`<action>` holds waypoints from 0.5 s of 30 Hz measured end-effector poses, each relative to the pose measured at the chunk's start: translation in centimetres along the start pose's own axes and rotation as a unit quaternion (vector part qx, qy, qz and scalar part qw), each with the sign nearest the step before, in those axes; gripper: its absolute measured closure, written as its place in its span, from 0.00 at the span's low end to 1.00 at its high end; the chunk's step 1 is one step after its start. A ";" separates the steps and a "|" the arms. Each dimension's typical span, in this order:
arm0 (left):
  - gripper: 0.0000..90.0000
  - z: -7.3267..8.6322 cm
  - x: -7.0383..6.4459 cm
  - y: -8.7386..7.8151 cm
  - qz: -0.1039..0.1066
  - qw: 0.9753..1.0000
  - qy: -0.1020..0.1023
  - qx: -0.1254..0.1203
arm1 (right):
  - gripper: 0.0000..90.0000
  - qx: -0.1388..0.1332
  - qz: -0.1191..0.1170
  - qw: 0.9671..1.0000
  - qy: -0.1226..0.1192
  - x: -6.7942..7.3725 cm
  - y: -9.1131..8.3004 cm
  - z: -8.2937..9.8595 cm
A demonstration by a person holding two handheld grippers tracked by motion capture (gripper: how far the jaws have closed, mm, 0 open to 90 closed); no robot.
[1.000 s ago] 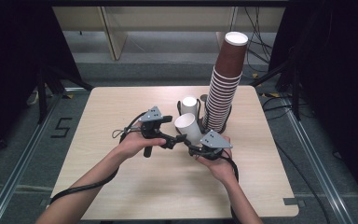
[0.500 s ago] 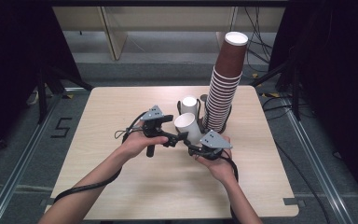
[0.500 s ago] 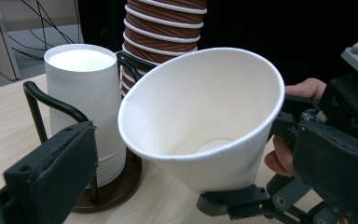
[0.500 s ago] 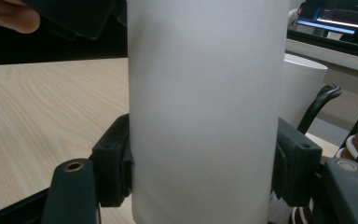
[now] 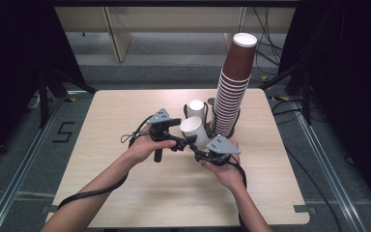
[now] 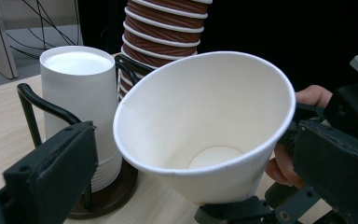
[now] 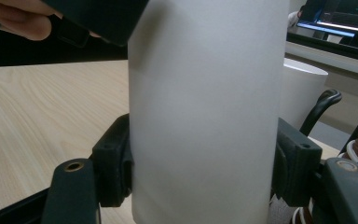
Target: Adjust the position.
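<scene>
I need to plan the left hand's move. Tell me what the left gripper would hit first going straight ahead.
Most likely the white cup held by the right gripper, right in front of the left gripper; its open mouth faces those jaws.

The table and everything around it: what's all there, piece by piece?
Held cup: one, white, clamped in the right gripper, mouth tilted toward the left gripper.
White stack: one short stack of upturned cups, in a black holder behind the held cup.
Brown stack: one tall stack, white rims, right of the white stack.
Holder: black wire on a dark base.
Table: one, light wood.
Left gripper: black, open beside the held cup.
Right gripper: black, shut on the cup.
Hands: two, one on each gripper.
</scene>
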State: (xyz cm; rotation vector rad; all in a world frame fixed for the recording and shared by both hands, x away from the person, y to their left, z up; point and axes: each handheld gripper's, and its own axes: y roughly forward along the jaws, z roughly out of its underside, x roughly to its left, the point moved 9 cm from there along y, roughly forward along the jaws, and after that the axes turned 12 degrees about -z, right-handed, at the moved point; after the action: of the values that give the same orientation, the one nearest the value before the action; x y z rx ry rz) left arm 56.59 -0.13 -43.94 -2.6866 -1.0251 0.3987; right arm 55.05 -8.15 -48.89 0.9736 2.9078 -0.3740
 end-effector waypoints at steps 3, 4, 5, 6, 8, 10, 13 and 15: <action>0.00 -0.1 0.1 0.3 0.005 1.000 0.005 -0.007 | 0.39 0.002 -0.004 1.000 -0.002 0.1 0.0 0.0; 0.00 -0.1 0.1 0.3 0.002 1.000 0.006 -0.005 | 0.39 0.002 -0.004 1.000 -0.002 0.1 0.0 0.0; 0.00 -0.1 0.1 0.3 0.002 1.000 0.006 -0.006 | 0.39 -0.004 -0.010 1.000 -0.002 0.2 0.1 -0.1; 0.00 -0.1 0.1 0.3 0.002 1.000 0.004 -0.006 | 0.39 -0.003 -0.007 1.000 -0.001 0.2 0.1 -0.1; 0.00 0.0 0.1 0.4 0.002 1.000 0.002 -0.006 | 0.39 0.001 -0.005 1.000 -0.003 0.2 0.0 -0.1; 0.00 0.0 0.1 0.5 0.003 1.000 -0.008 -0.003 | 0.39 0.002 -0.006 1.000 -0.009 0.2 0.1 -0.1; 0.00 0.0 0.1 0.6 0.004 1.000 -0.012 -0.004 | 0.39 -0.001 -0.006 1.000 -0.006 0.3 0.1 -0.1; 0.00 0.0 0.1 0.6 0.001 1.000 -0.011 -0.003 | 0.39 -0.001 -0.005 1.000 -0.006 0.3 0.0 -0.2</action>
State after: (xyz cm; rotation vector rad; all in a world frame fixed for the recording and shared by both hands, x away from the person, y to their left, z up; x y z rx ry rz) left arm 57.01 -0.47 -44.18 -2.6948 -1.0306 0.4282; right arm 54.86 -7.94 -48.77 0.9529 2.9022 -0.3757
